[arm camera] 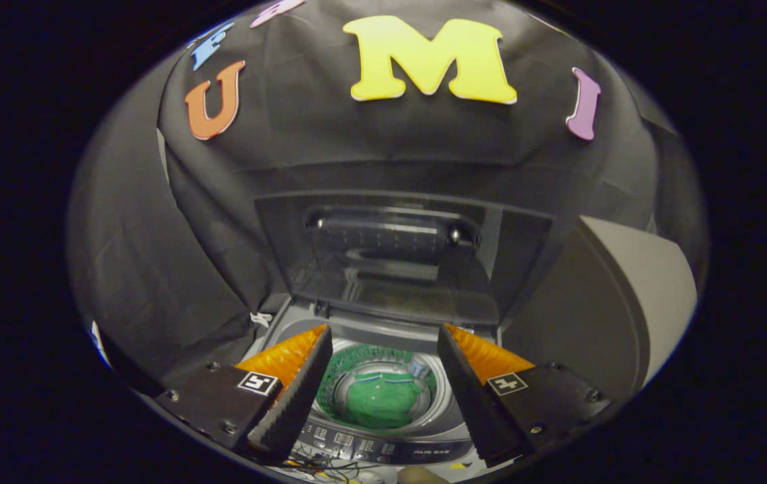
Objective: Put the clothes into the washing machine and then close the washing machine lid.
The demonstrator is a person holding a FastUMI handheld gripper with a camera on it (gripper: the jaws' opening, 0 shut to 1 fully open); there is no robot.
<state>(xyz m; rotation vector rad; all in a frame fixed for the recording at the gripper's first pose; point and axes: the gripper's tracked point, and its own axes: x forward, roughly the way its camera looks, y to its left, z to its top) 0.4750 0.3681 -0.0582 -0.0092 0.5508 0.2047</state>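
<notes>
Two gripper fingers [259,393] stand wide apart at the near edge of the washing machine [383,430], and the gripper [383,336] holds nothing; its jaws frame the machine's open top. Between the fingers and below them lies the round drum opening [339,403], and inside it sits the green garment [382,402], bunched in the middle of the drum with a lighter band along its far edge. Just nearer than the drum, along the machine's front edge, runs the control panel [370,447] with its rows of small buttons. Beyond the fingers the lid [396,269] stands raised and upright at the machine's back edge, its dark glass pane facing the camera and a long handle [386,232] across its upper part. A grey curved panel [638,296] rises beside the machine's right edge.
</notes>
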